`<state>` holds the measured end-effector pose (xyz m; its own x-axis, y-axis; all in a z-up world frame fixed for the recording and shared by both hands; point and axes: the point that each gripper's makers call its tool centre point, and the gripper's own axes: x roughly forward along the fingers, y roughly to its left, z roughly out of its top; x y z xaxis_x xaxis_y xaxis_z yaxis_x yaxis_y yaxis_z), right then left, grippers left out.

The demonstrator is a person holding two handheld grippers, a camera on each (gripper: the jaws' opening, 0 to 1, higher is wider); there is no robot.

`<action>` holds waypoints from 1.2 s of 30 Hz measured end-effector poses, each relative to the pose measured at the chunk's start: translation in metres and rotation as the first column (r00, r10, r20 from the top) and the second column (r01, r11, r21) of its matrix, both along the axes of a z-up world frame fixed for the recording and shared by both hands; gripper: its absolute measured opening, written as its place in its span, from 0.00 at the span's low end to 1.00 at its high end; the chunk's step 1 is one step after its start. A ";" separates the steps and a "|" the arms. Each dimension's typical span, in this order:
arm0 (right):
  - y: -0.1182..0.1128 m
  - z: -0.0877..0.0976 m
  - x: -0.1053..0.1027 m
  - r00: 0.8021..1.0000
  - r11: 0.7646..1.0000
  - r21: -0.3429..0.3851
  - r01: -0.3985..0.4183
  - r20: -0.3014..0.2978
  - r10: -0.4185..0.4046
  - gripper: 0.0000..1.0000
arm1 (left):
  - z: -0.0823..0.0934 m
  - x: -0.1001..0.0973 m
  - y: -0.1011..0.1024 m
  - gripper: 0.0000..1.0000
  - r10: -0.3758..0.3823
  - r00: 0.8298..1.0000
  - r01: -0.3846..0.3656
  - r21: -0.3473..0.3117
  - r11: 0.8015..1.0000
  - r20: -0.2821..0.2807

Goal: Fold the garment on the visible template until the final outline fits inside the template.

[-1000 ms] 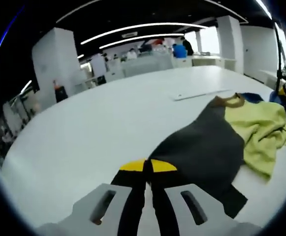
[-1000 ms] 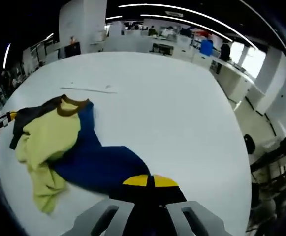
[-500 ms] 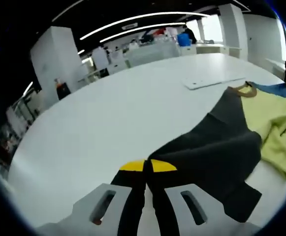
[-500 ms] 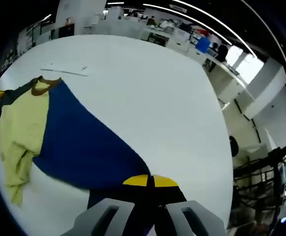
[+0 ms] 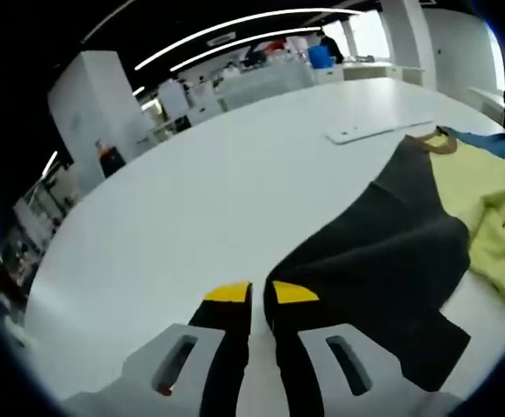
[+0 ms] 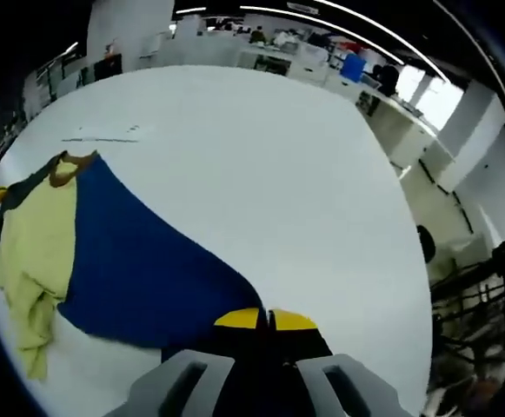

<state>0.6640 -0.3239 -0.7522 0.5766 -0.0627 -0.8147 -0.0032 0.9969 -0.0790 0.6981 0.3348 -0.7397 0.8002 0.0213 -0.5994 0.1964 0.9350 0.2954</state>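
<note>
In the left gripper view, the garment (image 5: pixel 408 252) was seen spread on the white table (image 5: pixel 191 200), its dark grey sleeve toward the camera and the yellow body at the right, with a flat white strip (image 5: pixel 378 130) lying beyond the collar. The left gripper (image 5: pixel 261 295) was parted slightly, with nothing between its jaws. In the right gripper view, the blue sleeve (image 6: pixel 139 261) was stretched out, and the right gripper (image 6: pixel 265 320) was clamped on its end.
</note>
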 end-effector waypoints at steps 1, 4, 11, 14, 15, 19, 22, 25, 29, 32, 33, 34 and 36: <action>0.002 0.003 0.000 1.000 1.000 0.025 0.011 0.012 -0.011 0.08 | 0.003 -0.002 -0.001 0.13 0.005 1.000 -0.005 -0.017 1.000 0.006; 0.012 0.014 -0.001 0.999 0.997 0.072 -0.016 0.041 0.013 0.21 | 0.010 -0.008 -0.006 0.21 -0.002 1.000 0.003 -0.060 0.998 0.016; 0.058 0.037 -0.009 0.984 0.971 0.180 -0.157 0.108 0.139 0.44 | 0.024 -0.028 -0.027 0.45 -0.074 0.996 0.077 -0.074 0.994 0.048; 0.077 0.041 -0.017 0.970 0.952 0.198 -0.232 0.113 0.213 0.56 | 0.026 -0.038 -0.042 0.51 -0.123 0.991 0.128 -0.095 0.987 0.053; 0.082 0.042 -0.019 0.966 0.946 0.204 -0.250 0.118 0.230 0.59 | 0.027 -0.041 -0.046 0.56 -0.133 0.990 0.138 -0.099 0.985 0.055; 0.105 0.044 -0.034 0.947 0.914 0.252 -0.319 0.127 0.295 0.68 | 0.027 -0.057 -0.070 0.70 -0.214 0.975 0.220 -0.107 0.970 0.058; 0.118 0.044 -0.044 0.932 0.892 0.271 -0.362 0.127 0.339 0.74 | 0.028 -0.068 -0.086 0.75 -0.251 0.966 0.257 -0.143 0.956 0.061; 0.135 0.044 -0.059 0.906 0.861 0.282 -0.423 0.126 0.403 0.78 | 0.033 -0.078 -0.102 0.81 -0.283 0.956 0.293 -0.195 0.936 0.079; 0.156 0.044 -0.077 0.879 0.820 0.319 -0.475 0.133 0.458 0.79 | 0.034 -0.090 -0.117 0.86 -0.329 0.941 0.338 -0.197 0.920 0.081; 0.171 0.041 -0.090 0.859 0.788 0.347 -0.508 0.139 0.493 0.80 | 0.033 -0.100 -0.129 0.88 -0.367 0.927 0.376 -0.207 0.903 0.081; 0.175 0.039 -0.094 0.854 0.782 0.349 -0.517 0.140 0.502 0.80 | 0.033 -0.102 -0.133 0.88 -0.372 0.924 0.382 -0.219 0.898 0.086; 0.180 0.037 -0.099 0.845 0.770 0.354 -0.530 0.139 0.517 0.80 | 0.034 -0.105 -0.138 0.89 -0.381 0.920 0.392 -0.237 0.889 0.092; 0.188 0.034 -0.107 0.833 0.754 0.364 -0.546 0.139 0.536 0.80 | 0.034 -0.110 -0.144 0.91 -0.393 0.914 0.405 -0.249 0.880 0.097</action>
<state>0.5573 -0.1362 -0.7183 0.4406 0.5703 -0.6933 -0.5545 0.7802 0.2895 0.5886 0.1905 -0.7057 0.7326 -0.4555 -0.5058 0.5616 0.8243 0.0712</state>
